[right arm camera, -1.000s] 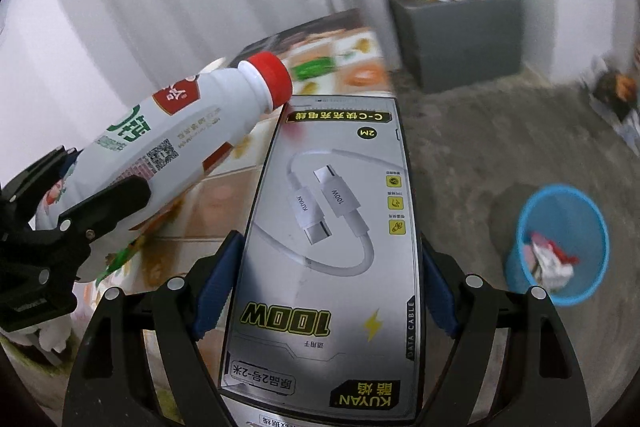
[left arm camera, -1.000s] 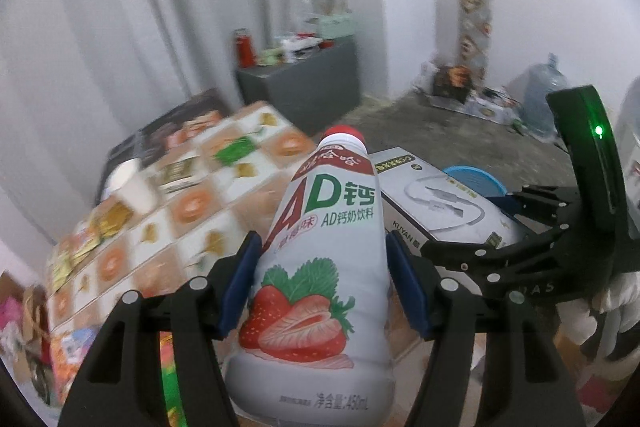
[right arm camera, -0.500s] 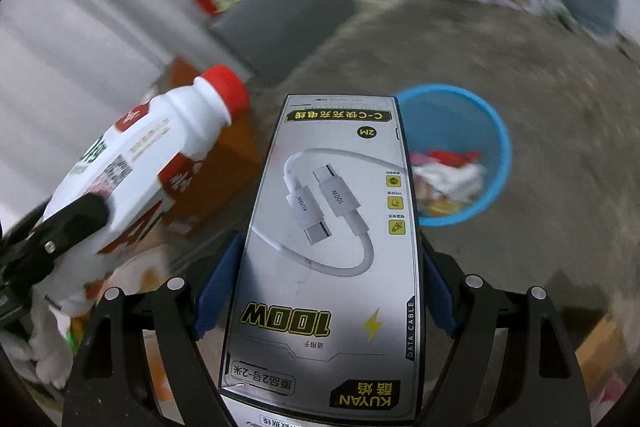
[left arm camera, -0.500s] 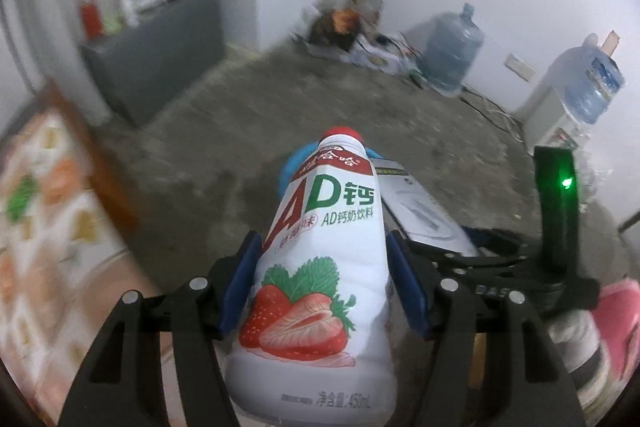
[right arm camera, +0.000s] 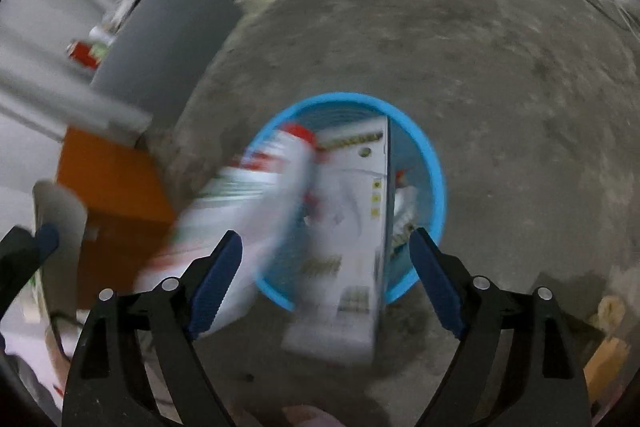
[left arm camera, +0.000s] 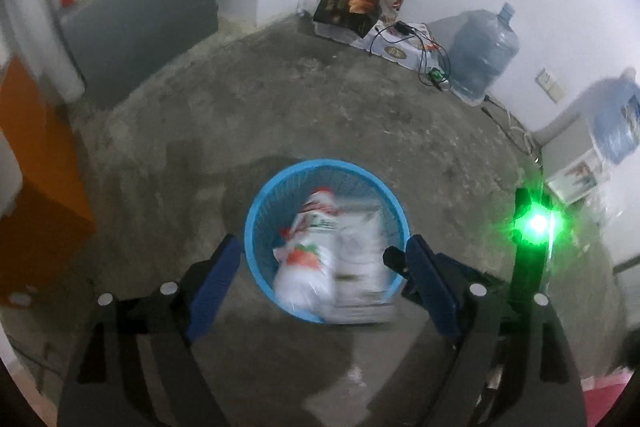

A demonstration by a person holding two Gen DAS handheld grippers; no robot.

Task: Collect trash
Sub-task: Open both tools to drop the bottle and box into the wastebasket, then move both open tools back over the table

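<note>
A blue mesh trash basket (left arm camera: 256,219) stands on the concrete floor below both grippers; it also shows in the right wrist view (right arm camera: 434,183). The white strawberry drink bottle (left arm camera: 308,259) and the white cable box (left arm camera: 360,267) are blurred, in mid-fall over the basket mouth. In the right wrist view the bottle (right arm camera: 248,199) and box (right arm camera: 352,247) drop free between the fingers. My left gripper (left arm camera: 320,267) is open and empty. My right gripper (right arm camera: 324,263) is open and empty.
A grey cabinet (left arm camera: 140,23) with clutter stands at the back left. An orange table edge (left arm camera: 36,163) is at the left. Water jugs (left arm camera: 480,55) and boxes with cables (left arm camera: 360,11) line the far wall. Other wrappers lie in the basket.
Both grippers swung over the basket and opened. The bottle left the left gripper and the cable box left the right gripper; both are falling into the basket.
</note>
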